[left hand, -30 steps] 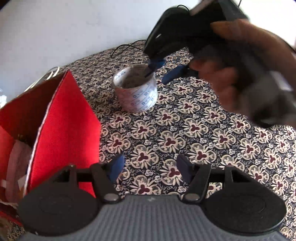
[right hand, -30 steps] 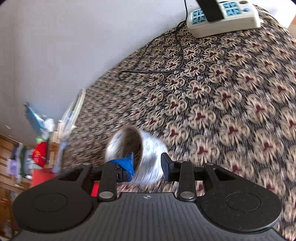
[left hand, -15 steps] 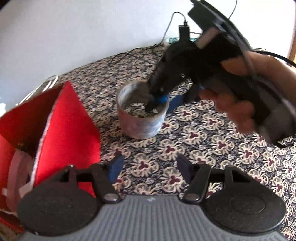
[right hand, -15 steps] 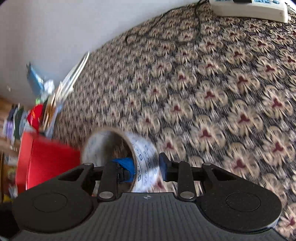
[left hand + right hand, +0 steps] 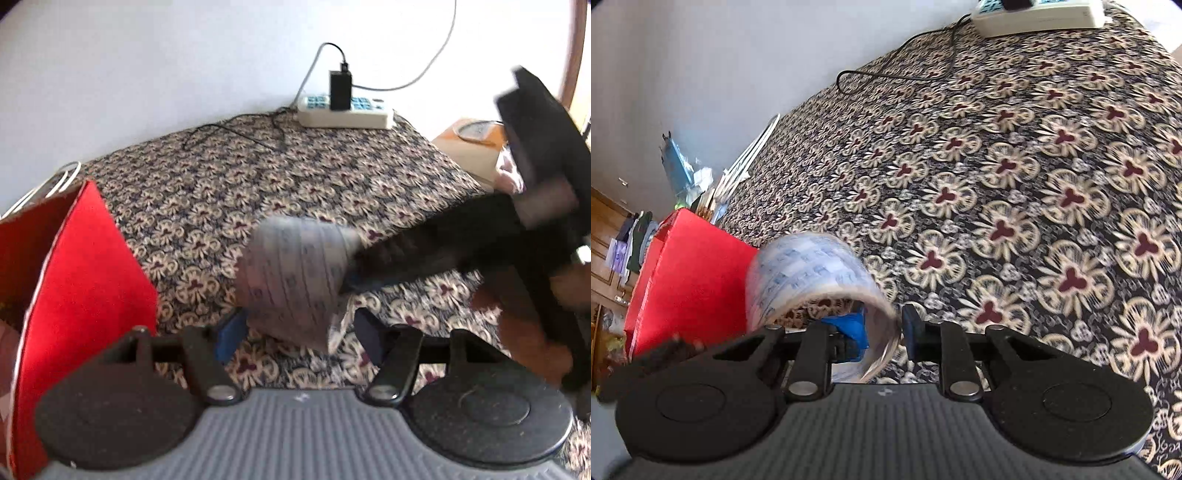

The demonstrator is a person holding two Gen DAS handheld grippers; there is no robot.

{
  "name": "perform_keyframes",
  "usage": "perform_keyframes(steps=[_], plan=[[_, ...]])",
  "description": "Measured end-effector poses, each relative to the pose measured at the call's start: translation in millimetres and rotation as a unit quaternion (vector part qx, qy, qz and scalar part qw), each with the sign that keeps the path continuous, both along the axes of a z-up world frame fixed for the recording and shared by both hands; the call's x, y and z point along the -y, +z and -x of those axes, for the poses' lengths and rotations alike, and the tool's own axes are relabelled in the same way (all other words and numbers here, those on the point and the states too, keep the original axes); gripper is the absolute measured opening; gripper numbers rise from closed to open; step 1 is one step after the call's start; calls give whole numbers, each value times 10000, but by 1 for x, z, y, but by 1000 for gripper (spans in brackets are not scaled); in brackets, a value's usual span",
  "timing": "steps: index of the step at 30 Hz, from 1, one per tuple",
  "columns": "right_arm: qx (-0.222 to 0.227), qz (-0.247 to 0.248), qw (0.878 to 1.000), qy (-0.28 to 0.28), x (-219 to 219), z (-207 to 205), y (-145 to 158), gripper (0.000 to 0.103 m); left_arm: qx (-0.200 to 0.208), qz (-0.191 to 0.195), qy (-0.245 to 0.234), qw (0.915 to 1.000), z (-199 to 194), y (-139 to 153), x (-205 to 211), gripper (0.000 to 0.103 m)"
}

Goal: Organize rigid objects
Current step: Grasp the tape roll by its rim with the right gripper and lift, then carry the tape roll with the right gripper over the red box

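While right gripper [image 5: 884, 330] pinches tape roll [image 5: 812, 280] wall above cloth, left gripper [image 5: 295, 336] hovers spread.

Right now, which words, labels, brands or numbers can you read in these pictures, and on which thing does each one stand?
None can be read.
Tape roll, held by the right gripper: rows of small blue print, too blurred to read.
Power strip: blue socket panels, with no text that can be made out.
Red box: no print shows on its visible sides.
Left gripper: no label shows.
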State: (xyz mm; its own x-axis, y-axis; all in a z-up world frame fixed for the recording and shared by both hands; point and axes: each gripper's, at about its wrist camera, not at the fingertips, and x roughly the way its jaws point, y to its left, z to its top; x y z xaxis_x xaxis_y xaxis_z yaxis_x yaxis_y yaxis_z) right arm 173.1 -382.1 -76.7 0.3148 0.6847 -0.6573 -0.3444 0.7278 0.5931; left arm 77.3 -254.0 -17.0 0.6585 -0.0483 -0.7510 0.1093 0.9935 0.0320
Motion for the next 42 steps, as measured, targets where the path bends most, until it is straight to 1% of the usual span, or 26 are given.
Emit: perform_keyframes(steps=[2, 4, 6, 8, 9, 10, 11, 13, 17, 20, 24, 27, 31, 34, 36, 40, 42], plan=[[-1, -169, 9998, -84, 9, 4, -4, 0, 50, -62, 93, 9999, -5, 1, 0, 57], [32, -254, 9996, -149, 15, 8, -7, 0, 106, -19, 95, 9999, -5, 3, -1, 57], [209, -204, 9995, -130, 14, 15, -5, 0, 199, -120, 147, 9996, -4, 6, 4, 55], [382, -135, 9991, -105, 13, 21, -2, 1, 209, -322, 206, 9991, -7, 3, 8, 29], [441, -119, 9989, -128, 13, 23, -2, 1, 207, -391, 250, 9987, -9, 2, 9, 28], [469, -132, 9987, -155, 12, 23, -2, 1, 200, -417, 281, 9985, -10, 2, 8, 26], [494, -144, 9985, -184, 6, 23, -3, 1, 182, -408, 320, 9985, -11, 1, 7, 19], [629, -203, 9975, -250, 5, 26, -1, 1, 160, -348, 391, 9985, -11, 2, 3, 15], [955, -250, 9948, -264, 2, 32, 8, 1, 271, -342, 472, 9979, -5, 10, 0, 13], [1173, -228, 9925, -247, 1, 40, 20, 1, 472, -392, 474, 9970, 5, 24, 1, 12], [1484, -298, 9883, -207, 4, 57, 47, 1, 752, -227, 507, 9956, 24, 53, -7, 12], [1813, -404, 9825, -103, 2, 72, 74, 1, 966, -12, 571, 9937, 45, 76, -24, 12], [2149, -559, 9750, 118, -20, 93, 107, 2, 1185, 133, 768, 9899, 73, 97, -55, 12], [2258, -654, 9715, 302, -47, 104, 121, 4, 1184, 256, 953, 9880, 89, 104, -88, 12], [2254, -689, 9709, 437, -69, 109, 125, 5, 1145, 284, 1079, 9871, 95, 106, -110, 12], [2230, -489, 9714, 649, -117, 120, 124, 5, 919, 335, 1281, 9869, 102, 103, -153, 12], [2126, -345, 9743, 667, -136, 124, 122, 5, 777, 349, 1304, 9878, 102, 100, -169, 12]])
